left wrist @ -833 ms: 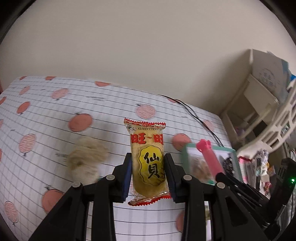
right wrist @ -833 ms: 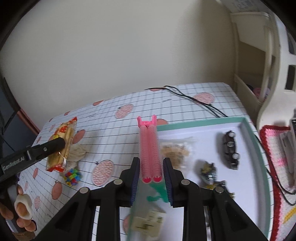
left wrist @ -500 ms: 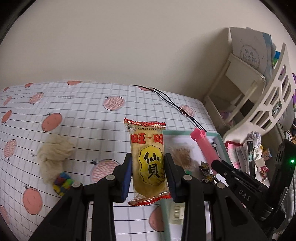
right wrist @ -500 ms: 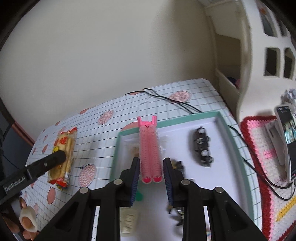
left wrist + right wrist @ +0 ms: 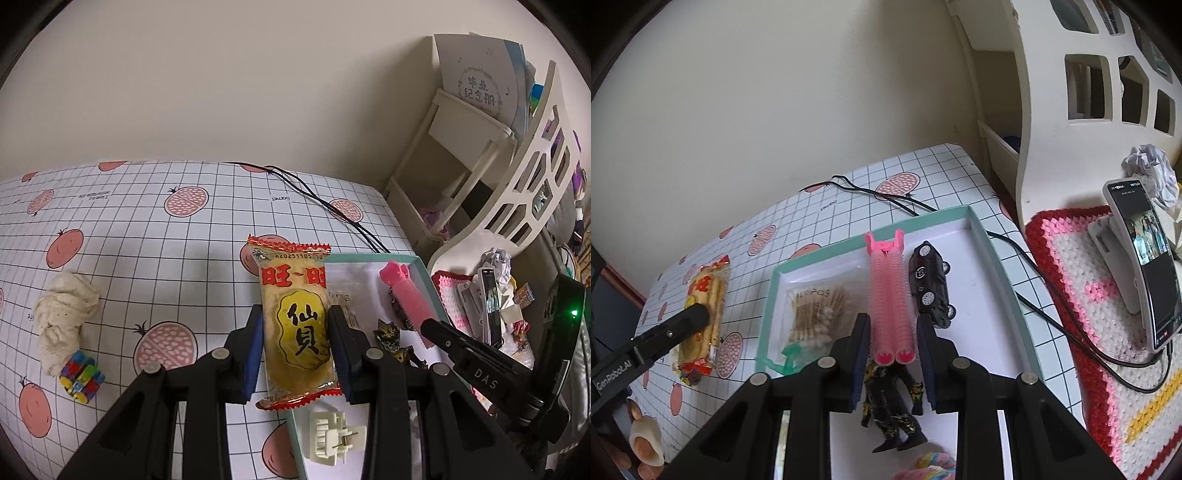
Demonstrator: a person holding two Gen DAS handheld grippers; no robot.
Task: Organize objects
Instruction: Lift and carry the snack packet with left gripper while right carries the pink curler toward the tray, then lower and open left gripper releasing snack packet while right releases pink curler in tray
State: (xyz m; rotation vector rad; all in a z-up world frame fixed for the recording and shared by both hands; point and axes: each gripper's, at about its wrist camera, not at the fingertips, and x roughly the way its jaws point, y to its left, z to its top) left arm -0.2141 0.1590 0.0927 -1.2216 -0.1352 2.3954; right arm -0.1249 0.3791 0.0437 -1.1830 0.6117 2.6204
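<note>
Above the teal tray (image 5: 997, 258), the right gripper (image 5: 892, 363) pinches a light, probably springy pink hair roller (image 5: 890, 295) at its base; the left gripper (image 5: 295, 354) clamps a crinkly, breakable rice cracker packet (image 5: 295, 325) mid-body.

- Indoor light, soft and even, moderately bright; the source itself isn't visible in either view.
- Left wrist view: soft shadow falls on the tablecloth (image 5: 147, 236) left of the snack packet (image 5: 295, 325); wall dims toward the corners.
- Right wrist view looks slightly brighter; white tray floor (image 5: 975, 295) is close to washed out.
- Mild glare on the packet wrapper and on the phone screen (image 5: 1148, 258).
- Strong fisheye bend: table edges and shelf (image 5: 1071, 92) curve, black vignette at all corners.
- Focus is sharp mid-frame, print on the packet readable; the near gripper arms are dark with little detail.
- No motion blur.
</note>
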